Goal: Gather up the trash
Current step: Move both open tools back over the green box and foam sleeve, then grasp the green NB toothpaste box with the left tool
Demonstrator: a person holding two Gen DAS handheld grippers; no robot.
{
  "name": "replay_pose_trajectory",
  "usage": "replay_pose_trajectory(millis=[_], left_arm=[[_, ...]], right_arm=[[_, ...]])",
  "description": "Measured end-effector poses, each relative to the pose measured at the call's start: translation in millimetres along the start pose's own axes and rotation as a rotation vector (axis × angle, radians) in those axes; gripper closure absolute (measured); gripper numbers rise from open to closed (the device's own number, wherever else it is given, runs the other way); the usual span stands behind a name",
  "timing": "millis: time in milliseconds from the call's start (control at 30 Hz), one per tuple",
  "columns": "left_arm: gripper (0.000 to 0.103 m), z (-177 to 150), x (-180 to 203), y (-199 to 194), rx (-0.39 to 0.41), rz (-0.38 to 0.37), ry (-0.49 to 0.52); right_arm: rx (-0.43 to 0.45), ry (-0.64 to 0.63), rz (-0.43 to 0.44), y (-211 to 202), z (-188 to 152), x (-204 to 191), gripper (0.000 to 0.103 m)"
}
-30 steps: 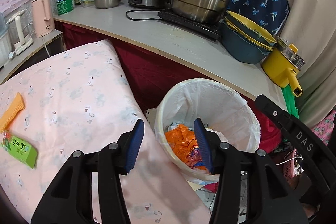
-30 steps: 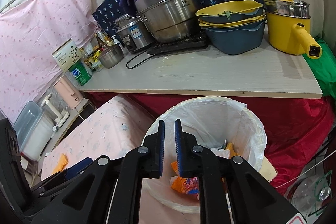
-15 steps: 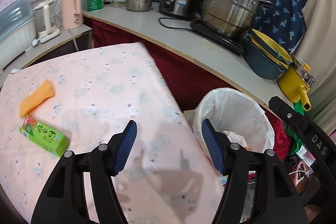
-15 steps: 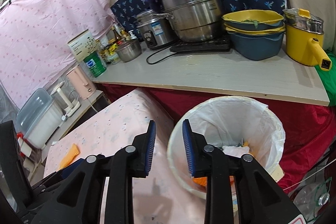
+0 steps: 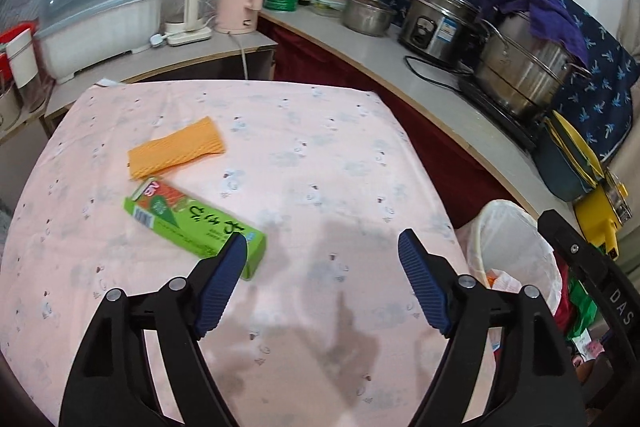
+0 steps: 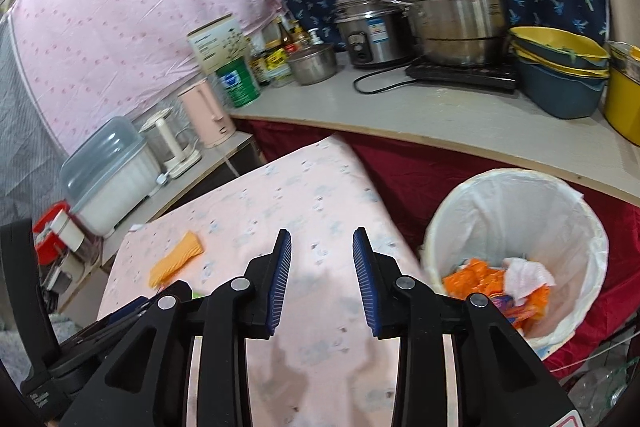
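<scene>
Both grippers gape empty; the left gripper (image 5: 322,251) should straddle the green cardboard carton (image 5: 194,217) squarely across its narrow width.

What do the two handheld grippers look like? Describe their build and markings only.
Both the left gripper and right gripper have matte black plastic frames with triangular cutouts, silver rivets and ribbed blue fingertip pads. White "DAS" lettering marks a black side bar.
</scene>
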State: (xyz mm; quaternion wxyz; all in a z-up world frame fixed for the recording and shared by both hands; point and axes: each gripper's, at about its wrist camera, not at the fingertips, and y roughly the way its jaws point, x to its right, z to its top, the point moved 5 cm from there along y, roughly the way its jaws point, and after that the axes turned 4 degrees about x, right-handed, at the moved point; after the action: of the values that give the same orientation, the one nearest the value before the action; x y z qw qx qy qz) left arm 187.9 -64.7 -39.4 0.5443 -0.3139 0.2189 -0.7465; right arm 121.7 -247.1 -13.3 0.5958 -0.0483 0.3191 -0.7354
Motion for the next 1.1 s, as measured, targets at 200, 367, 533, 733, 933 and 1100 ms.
replay_pose_trajectory(millis=[200,367,533,733,933,1100], left_arm=[[0.029,-3,-47,-5,-0.003,0.067,-0.070],[0.029,-5,-78,-4,-0.008,0.126,-0.128],[0.029,-7,-95,8,-0.050,0.157,-0.226],[0.029,-4,-92,37,-0.102,0.179,-0.263],[0.029,-4,-96,81,-0.190,0.219,-0.330],[0.026,-7,-102,108,-0.240,0.281,-0.340]], right_arm=[[-0.045,-0.049,0.051,13,-17,-39,0.071],[-0.075,-0.074,0.081,22,-30,-62,0.071],[-0.098,-0.093,0.094,32,-38,-74,0.071],[-0.115,-0.090,0.086,47,-38,-71,0.071],[-0.128,-0.077,0.076,64,-35,-61,0.071],[-0.144,-0.069,0.073,81,-34,-58,0.071]])
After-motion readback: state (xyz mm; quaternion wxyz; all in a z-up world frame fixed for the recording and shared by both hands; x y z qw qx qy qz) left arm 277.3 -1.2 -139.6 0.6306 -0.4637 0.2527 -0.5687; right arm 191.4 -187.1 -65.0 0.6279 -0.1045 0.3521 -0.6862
